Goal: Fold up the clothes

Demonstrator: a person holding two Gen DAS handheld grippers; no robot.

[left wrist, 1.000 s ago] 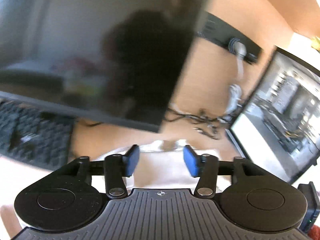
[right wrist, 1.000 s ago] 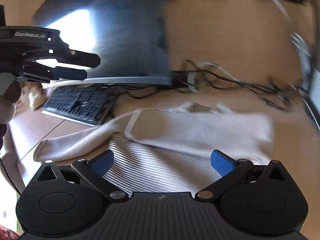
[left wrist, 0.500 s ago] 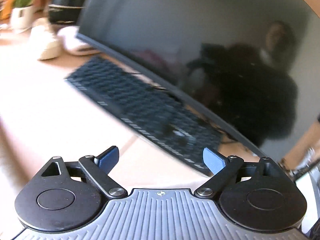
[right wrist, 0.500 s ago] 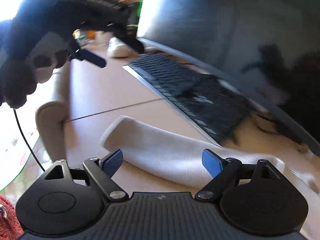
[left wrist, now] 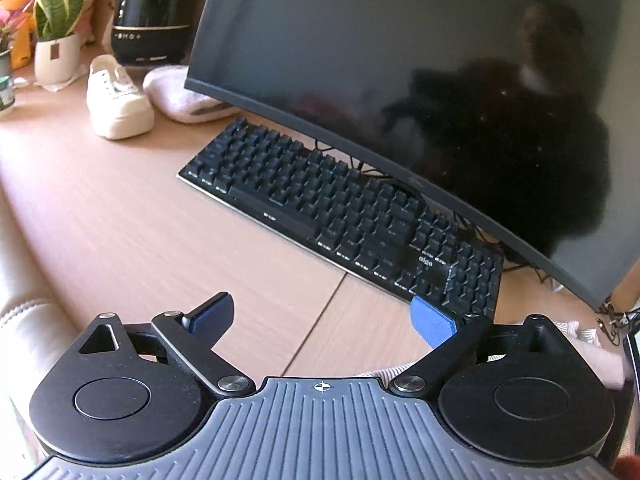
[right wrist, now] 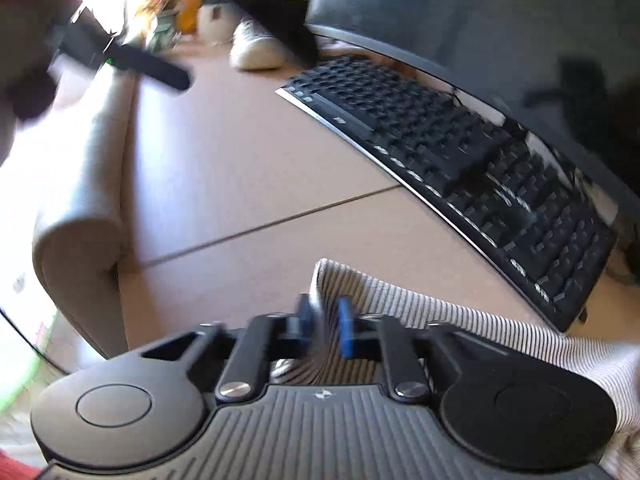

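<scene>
A: Right gripper (right wrist: 325,326) state?
B: Clenched on the striped sweater (right wrist: 452,320); a fold of the ribbed cloth is pinched between the blue pads (right wrist: 345,332), lower centre of the right wrist view.
A: Where is the sweater seen?
B: It is spread on the desk (right wrist: 240,168) from lower centre to lower right, just in front of the black keyboard (right wrist: 460,152). In the left wrist view only a sliver is caught, at the lower right edge.
A: Left gripper (left wrist: 322,320)?
B: Released, jaws spread wide, nothing held; bare desk (left wrist: 120,216) is seen between them. In the right wrist view it is blurred at upper left.
A: Background?
B: A dark monitor (left wrist: 420,80) is seen behind the keyboard (left wrist: 340,216). A white shoe (left wrist: 116,100), a potted plant (left wrist: 56,36) and a black speaker (left wrist: 154,16) are noted upper left. A beige padded chair arm (right wrist: 88,184) is seen at the left edge.
</scene>
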